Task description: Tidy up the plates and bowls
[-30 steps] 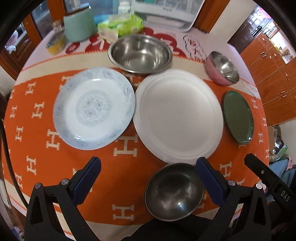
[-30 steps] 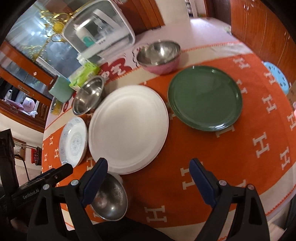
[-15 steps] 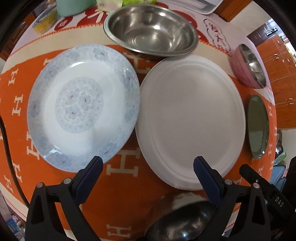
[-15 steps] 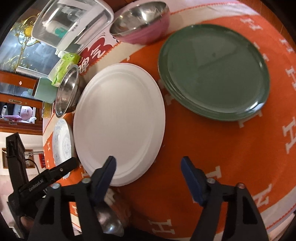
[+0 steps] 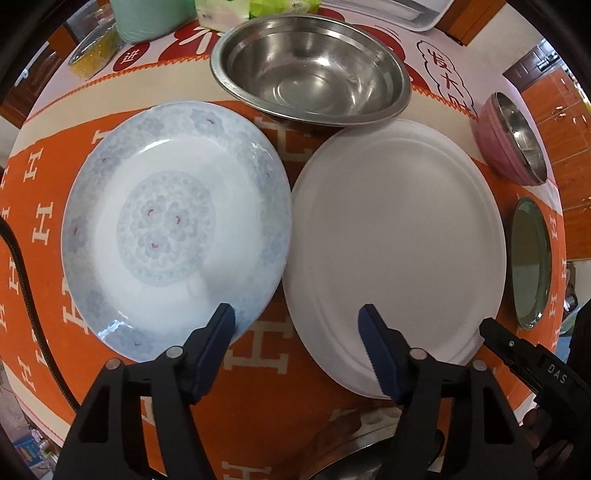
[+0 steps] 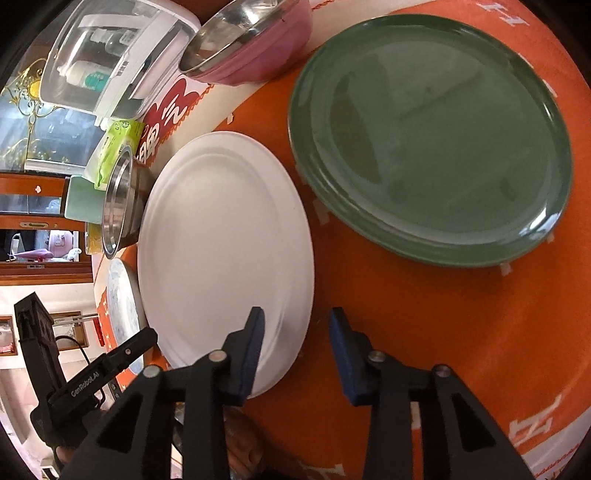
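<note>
Orange cloth with a white H pattern (image 5: 258, 354) covers the round table and fills both wrist views. Nearest, at the bottom of the left wrist view, the left gripper (image 5: 297, 332) has its jaws closing: its left blue pad overlaps the near rim of the blue-patterned plate (image 5: 166, 229), its right pad overlaps the near rim of the white plate (image 5: 399, 236), and only bare cloth lies in the gap, so neither plate is gripped. A steel bowl (image 5: 354, 461) peeks in at the bottom edge under the gripper's frame. At the bottom of the right wrist view, the right gripper (image 6: 297, 328) is also closing, straddling the near right rim of the white plate (image 6: 221, 240), one pad over the plate, the other over the cloth beside it; whether the pads press on the rim I cannot tell. Both plates lie flat side by side, rims touching or nearly so. Right of the white plate, apart from it, sits the green plate (image 6: 432, 140). Beyond the two pale plates stands a large steel basin (image 5: 314, 70), its rim overlapping the white plate's far edge. Upper right in the left view is a pink bowl with a steel lining (image 5: 513, 140). Farthest back stand a mint container (image 5: 155, 14), a tissue pack (image 5: 229, 11), a small glass jar (image 5: 92, 55) and a clear-lidded box (image 6: 110, 55).
</note>
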`<state>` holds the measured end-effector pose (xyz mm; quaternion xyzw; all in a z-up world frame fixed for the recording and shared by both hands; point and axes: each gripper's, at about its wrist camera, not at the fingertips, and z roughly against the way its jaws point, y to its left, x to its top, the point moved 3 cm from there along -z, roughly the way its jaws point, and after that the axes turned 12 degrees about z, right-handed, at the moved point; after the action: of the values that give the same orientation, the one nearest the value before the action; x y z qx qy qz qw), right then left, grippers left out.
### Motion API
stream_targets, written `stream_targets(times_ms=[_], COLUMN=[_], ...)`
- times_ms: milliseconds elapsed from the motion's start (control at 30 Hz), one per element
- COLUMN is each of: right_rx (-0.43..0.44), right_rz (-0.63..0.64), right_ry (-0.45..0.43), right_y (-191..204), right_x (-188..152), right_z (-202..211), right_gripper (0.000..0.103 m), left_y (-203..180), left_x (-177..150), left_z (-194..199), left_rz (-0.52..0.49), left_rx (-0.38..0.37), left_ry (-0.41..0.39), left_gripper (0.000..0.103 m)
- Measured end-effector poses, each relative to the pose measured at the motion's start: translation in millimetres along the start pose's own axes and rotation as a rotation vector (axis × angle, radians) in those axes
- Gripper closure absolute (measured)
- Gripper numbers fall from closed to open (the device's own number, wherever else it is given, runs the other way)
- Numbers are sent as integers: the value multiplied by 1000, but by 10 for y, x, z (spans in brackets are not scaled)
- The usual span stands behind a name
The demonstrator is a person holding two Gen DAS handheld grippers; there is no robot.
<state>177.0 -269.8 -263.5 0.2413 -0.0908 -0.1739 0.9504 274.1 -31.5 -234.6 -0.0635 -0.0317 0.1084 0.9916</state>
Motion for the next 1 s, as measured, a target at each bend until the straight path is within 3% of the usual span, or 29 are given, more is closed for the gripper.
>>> stream_targets(times_ms=[200,300,533,900,1000], right_rx=[9,13,20,46,43], right_rz=[-3,-6,4,4,10], right_ry=[-9,-13,-22,-41,-40], right_y=[-26,-34,-32,-46,-42], right_x=[15,17,28,37,37], right_z=[-6,-8,-13,-19,-16], right_gripper=[78,80,84,87,87], left_y=[42,80,121,50,34], left_x=[-20,-86,-174,-76,-67], left_z=[77,166,0,-164,-186], left_rz=[17,37,70,66,64], left_rx=[-4,-62,-61,-79,-88], left_ry=[19,37,114,88,90], left_gripper=[40,41,50,53,59])
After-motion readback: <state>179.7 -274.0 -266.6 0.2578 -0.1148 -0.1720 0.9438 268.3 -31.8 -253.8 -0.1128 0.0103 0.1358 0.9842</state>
